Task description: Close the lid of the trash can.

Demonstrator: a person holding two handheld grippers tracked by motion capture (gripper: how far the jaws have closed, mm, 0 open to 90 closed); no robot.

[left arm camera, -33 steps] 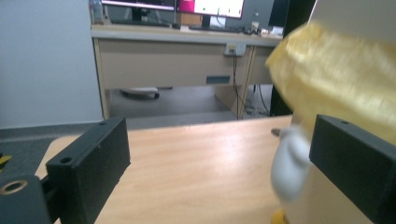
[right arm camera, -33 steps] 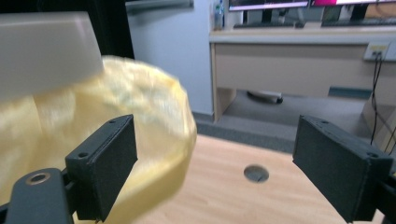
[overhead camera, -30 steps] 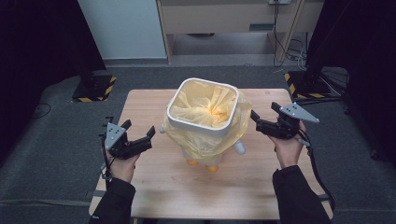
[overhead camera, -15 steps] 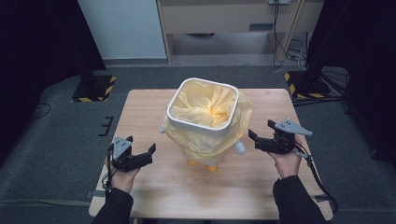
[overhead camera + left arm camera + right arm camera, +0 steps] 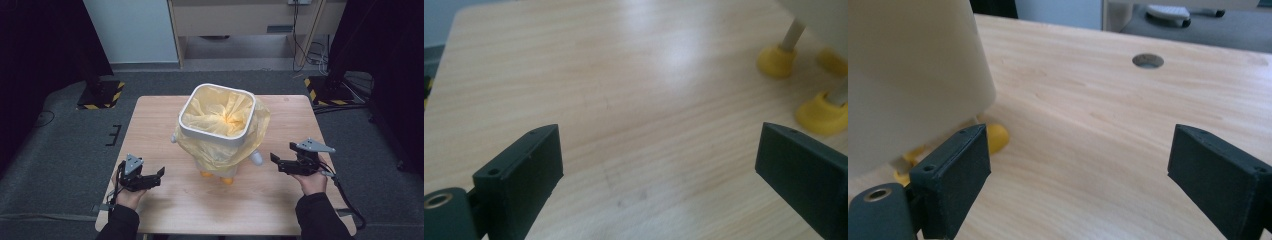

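My left claw (image 5: 159, 175) hangs low over the near left part of the bench (image 5: 150, 120), its jaws spread wide with nothing between them. In the left gripper view only bare wood lies between the jaws, and the bin's yellow feet (image 5: 776, 62) stand off at the far right. My right claw (image 5: 274, 161) sits over the near right of the bench, also wide open and empty. Between the two claws, near the middle of the bench, stands the white bin (image 5: 217, 120), upright on its feet. A yellow bag (image 5: 220, 150) lines it and is folded down over its rim, draping the outside. Both claws are apart from the bin. In the right gripper view the bin's pale wall (image 5: 913, 75) rises at the left, with a round hole (image 5: 1148, 61) in the bench farther off.
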